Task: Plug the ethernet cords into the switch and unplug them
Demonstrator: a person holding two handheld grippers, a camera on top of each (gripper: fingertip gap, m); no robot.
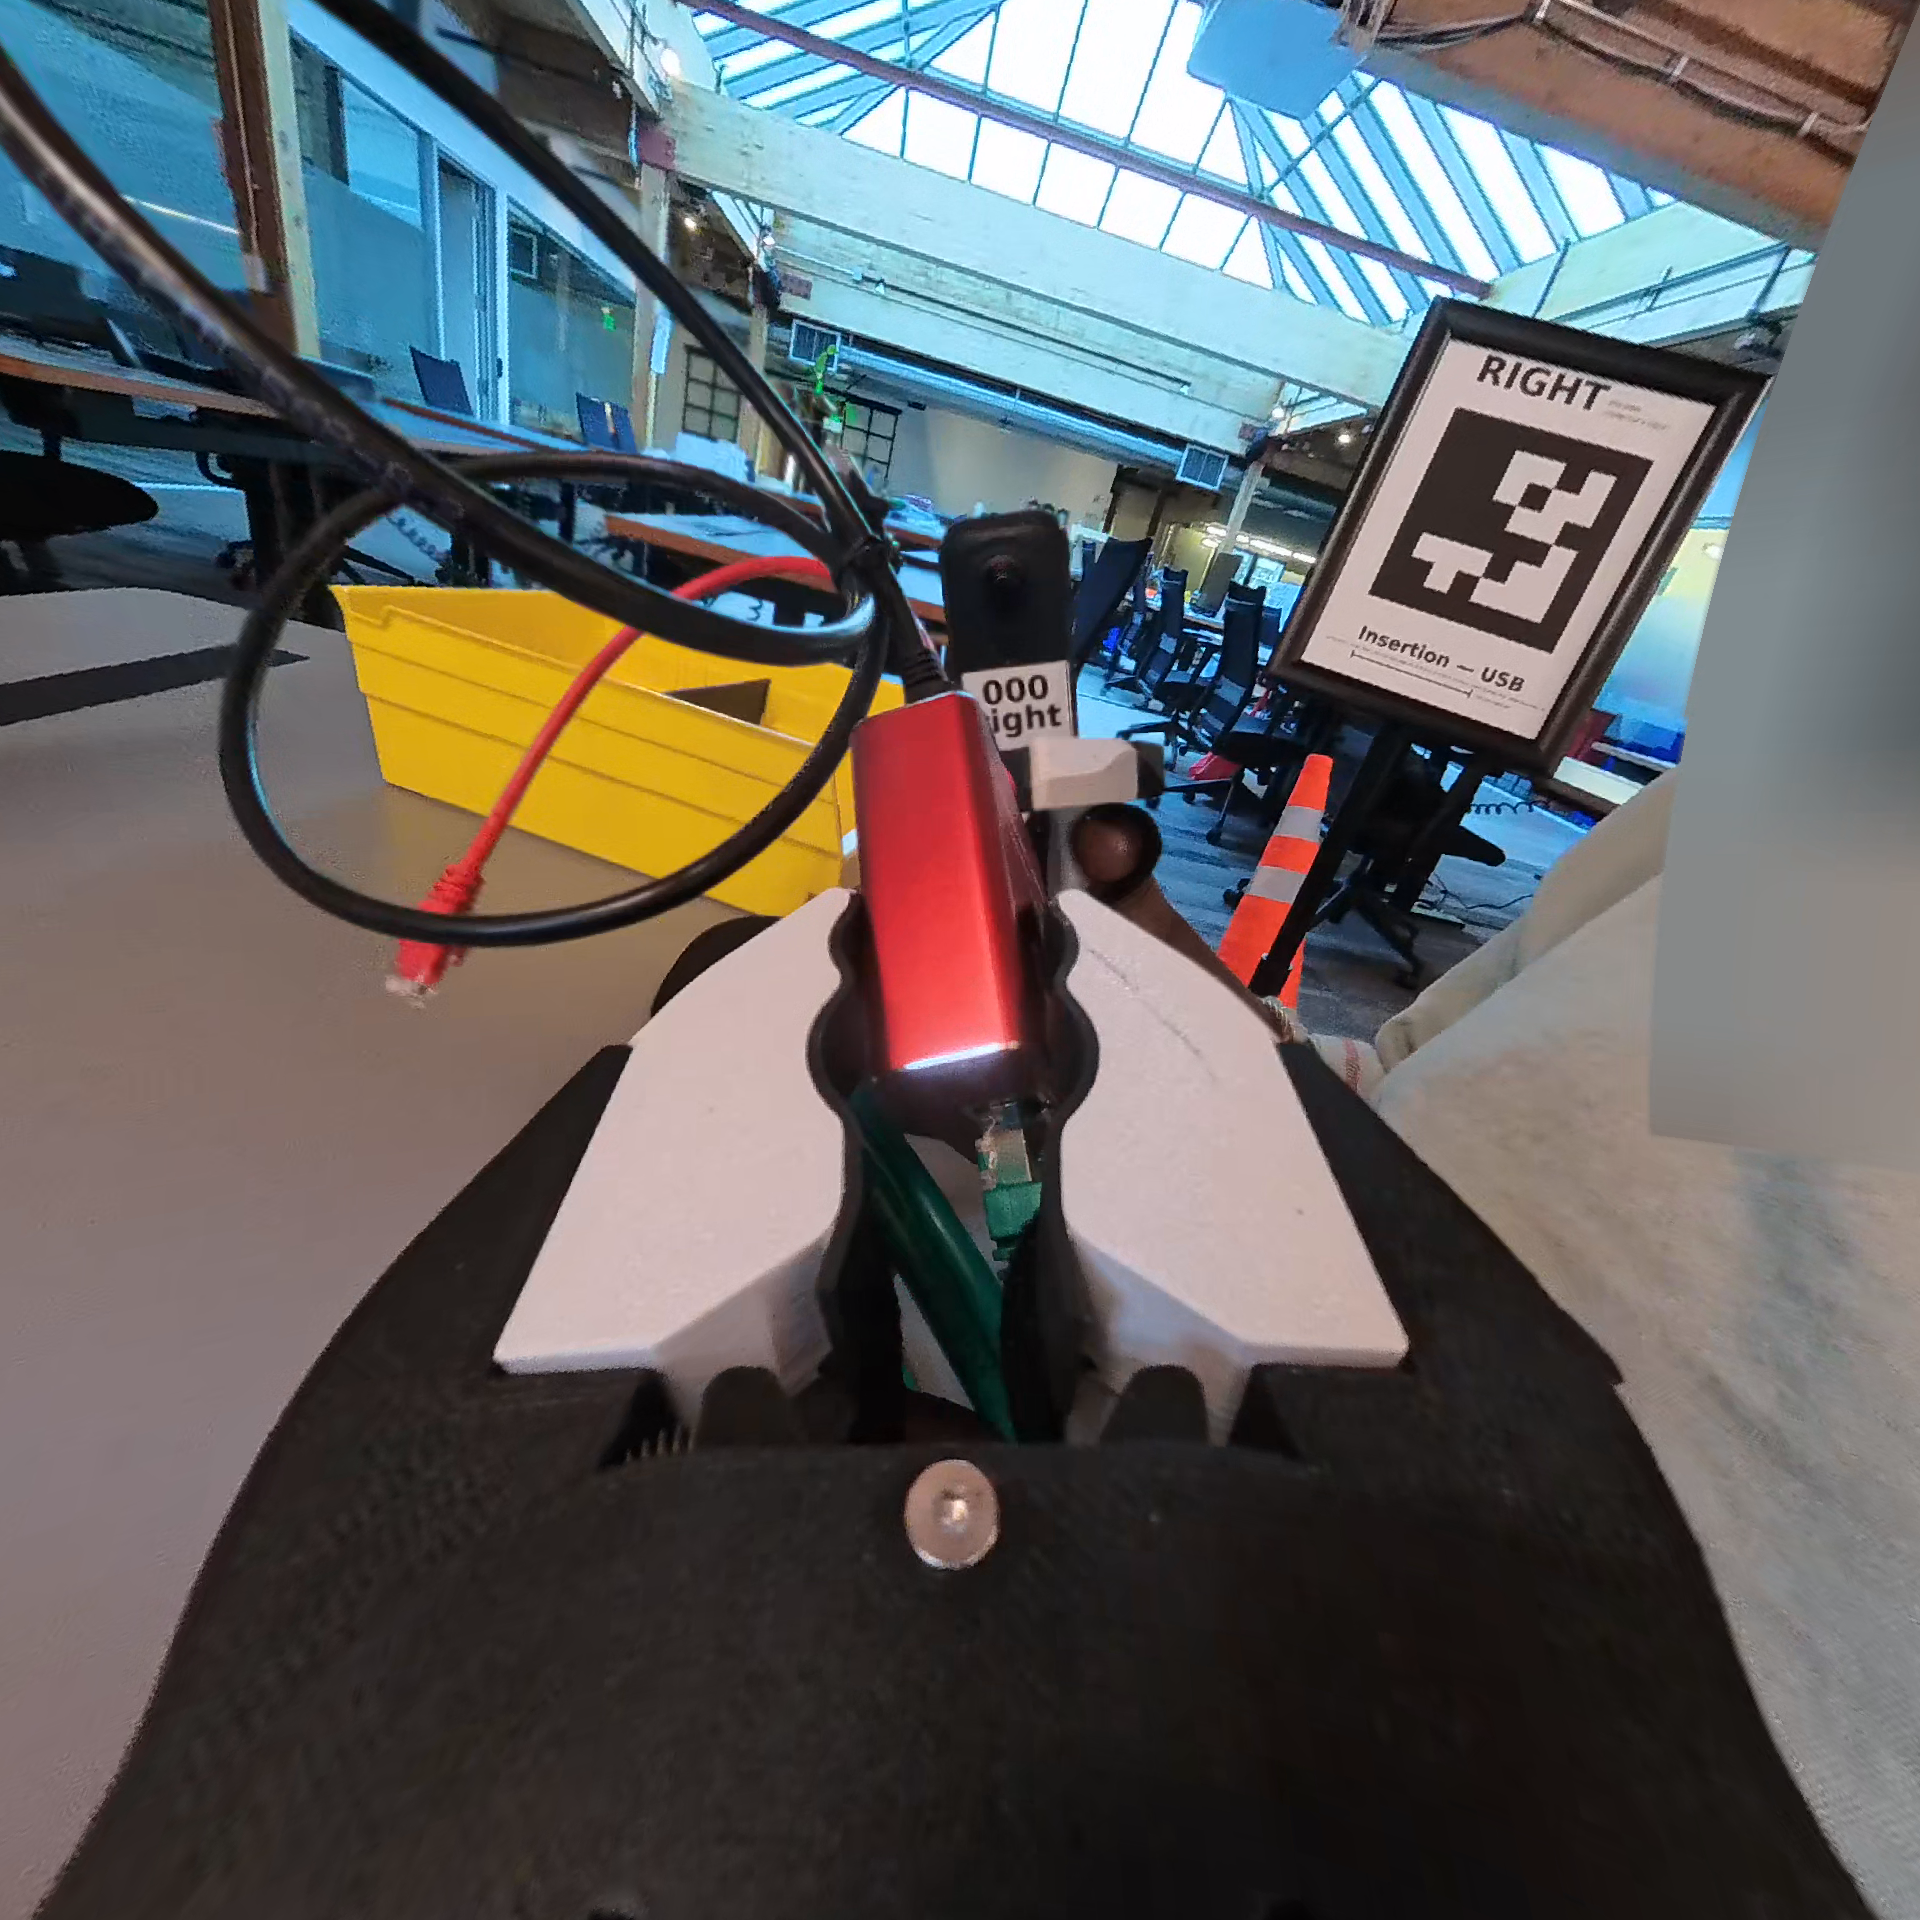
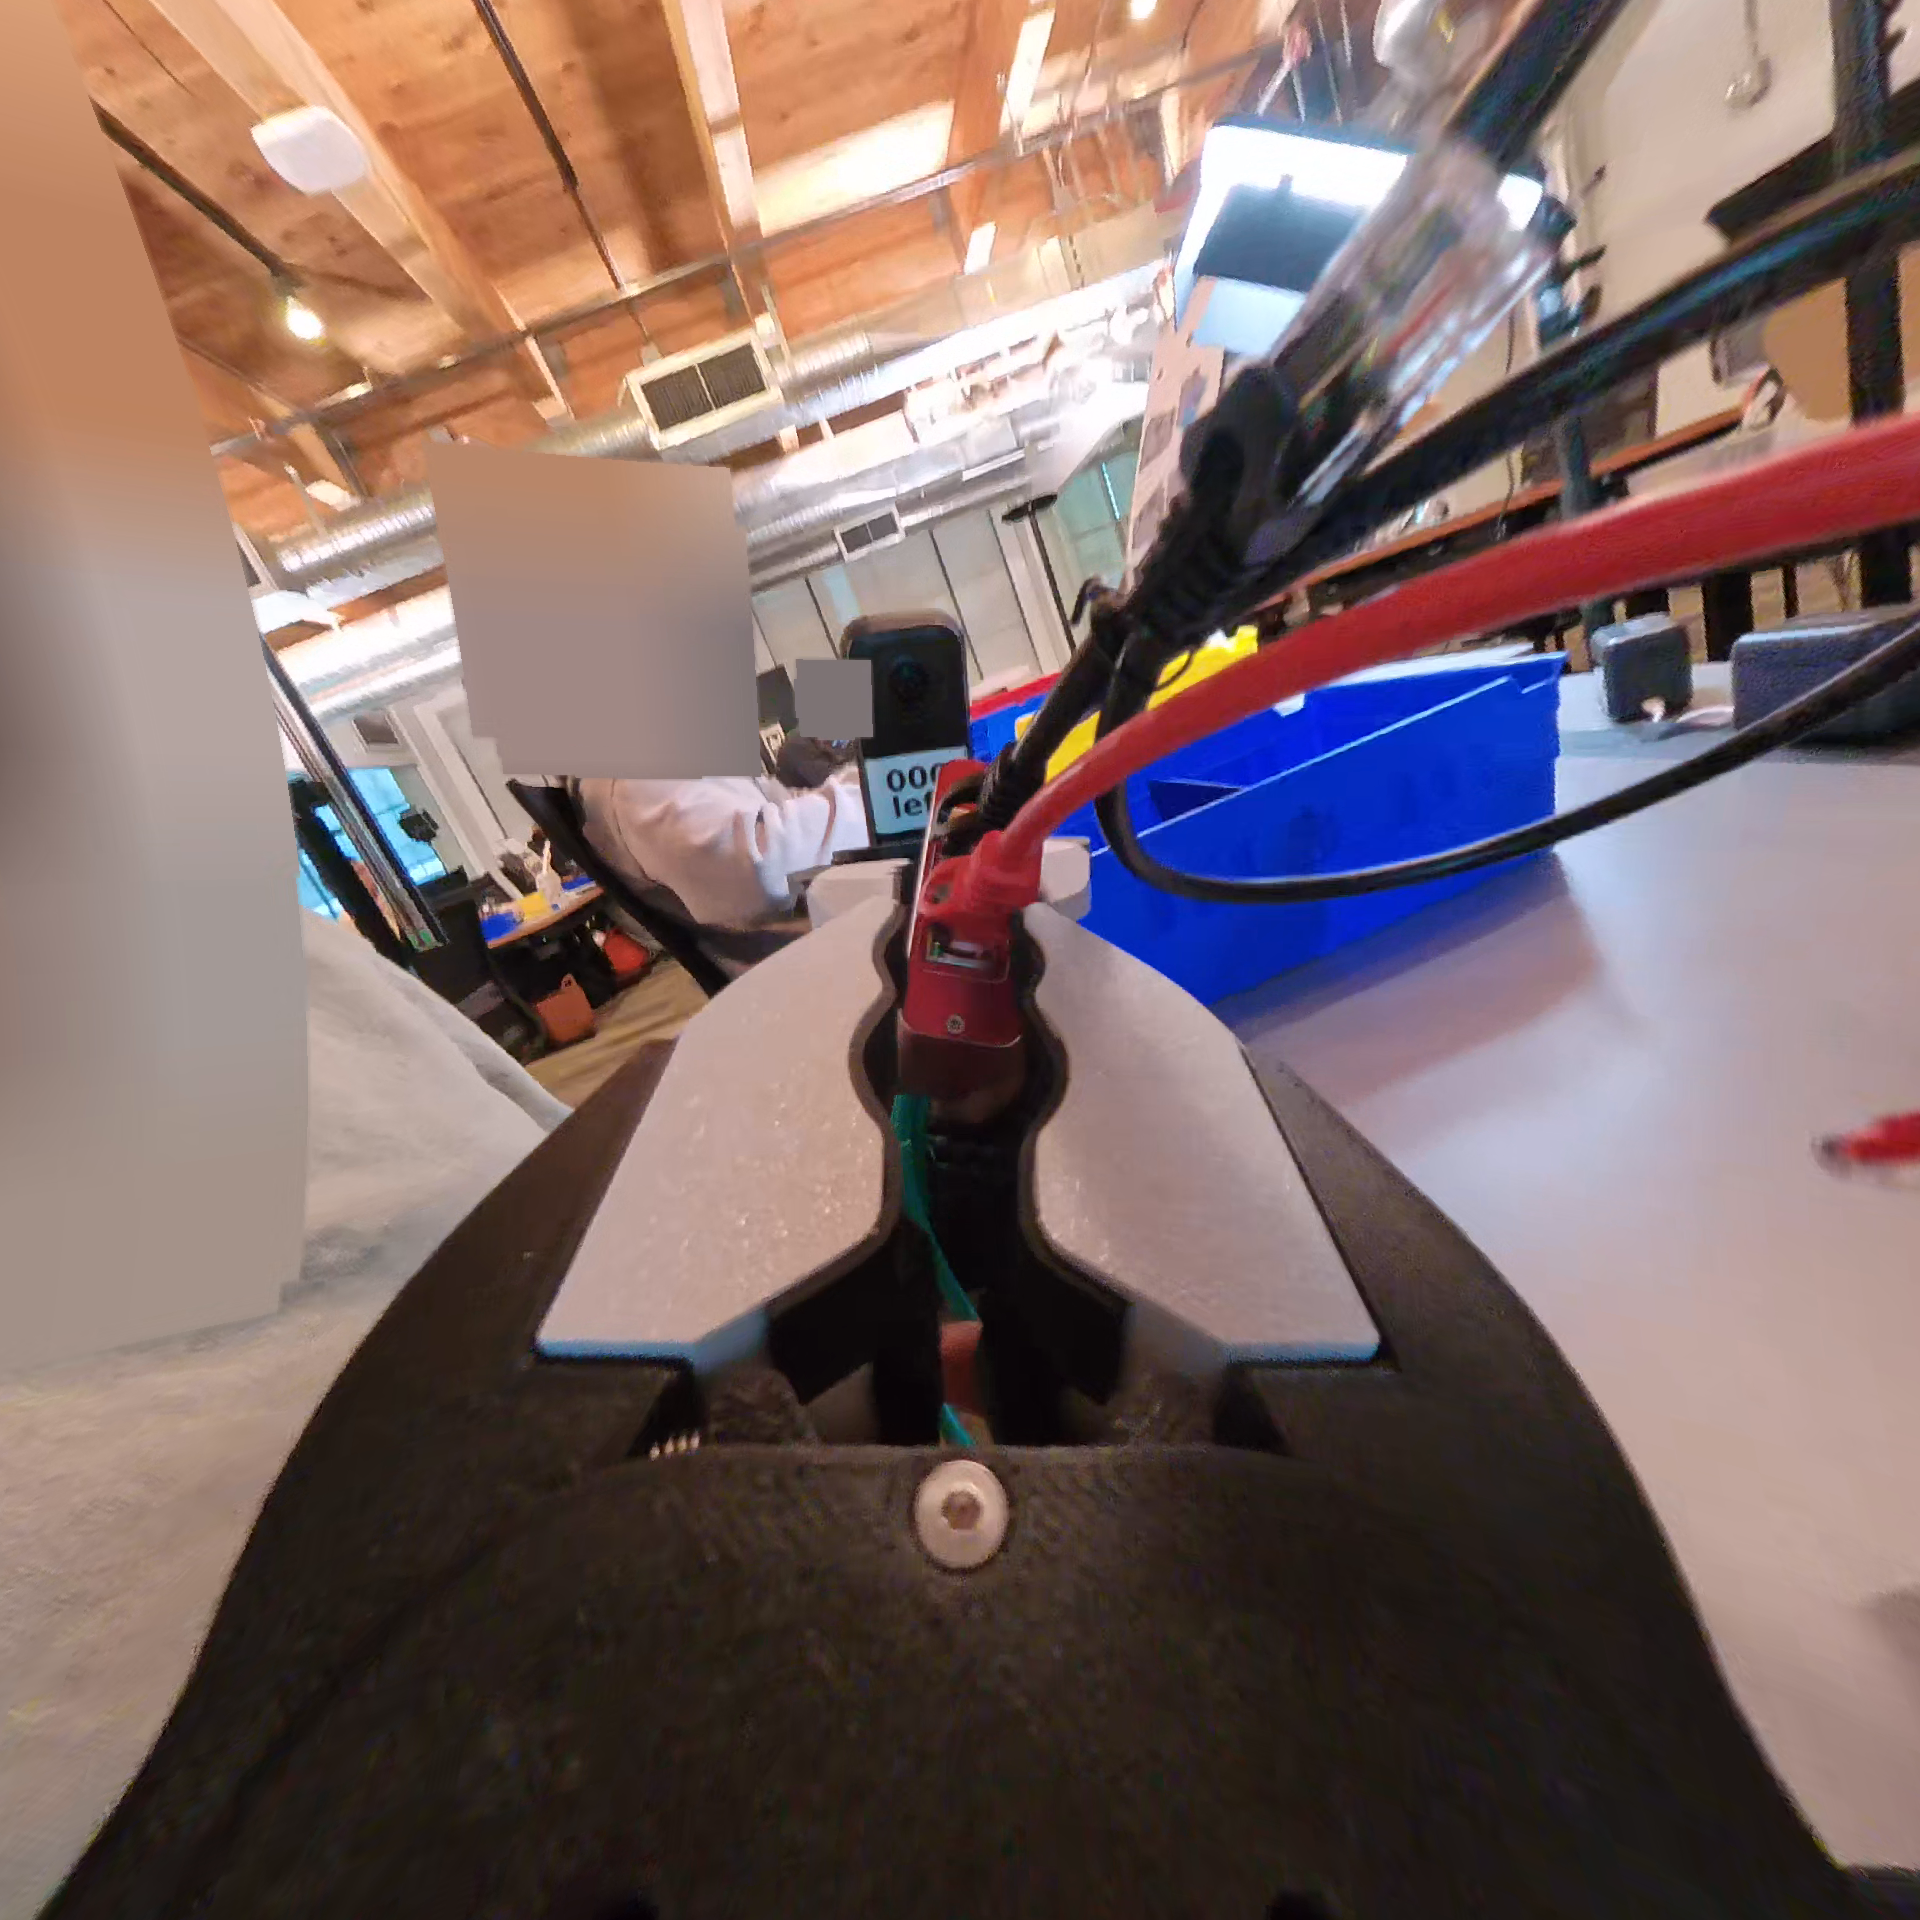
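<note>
My left gripper (image 1: 951,914) is shut on a small red metal switch (image 1: 935,883) and holds it above the grey table (image 1: 156,1143). A green ethernet cord (image 1: 935,1247) is plugged into the switch's near end. A black cable (image 1: 520,520) leaves its far end and loops to the left. The red ethernet cord's loose plug (image 1: 431,935) lies on the table. My right gripper (image 2: 961,904) faces the left one, shut on the red cord's other plug (image 2: 987,868) where it enters the switch (image 2: 956,997). The red cord (image 2: 1455,592) arcs off to the right.
A yellow bin (image 1: 582,717) stands behind the cable loop. A blue bin (image 2: 1351,810) stands on the table at the right. A black cord's clear plug (image 2: 1434,260) hangs close to the right camera. A framed sign (image 1: 1507,540) and an orange cone (image 1: 1283,862) stand beyond the table edge.
</note>
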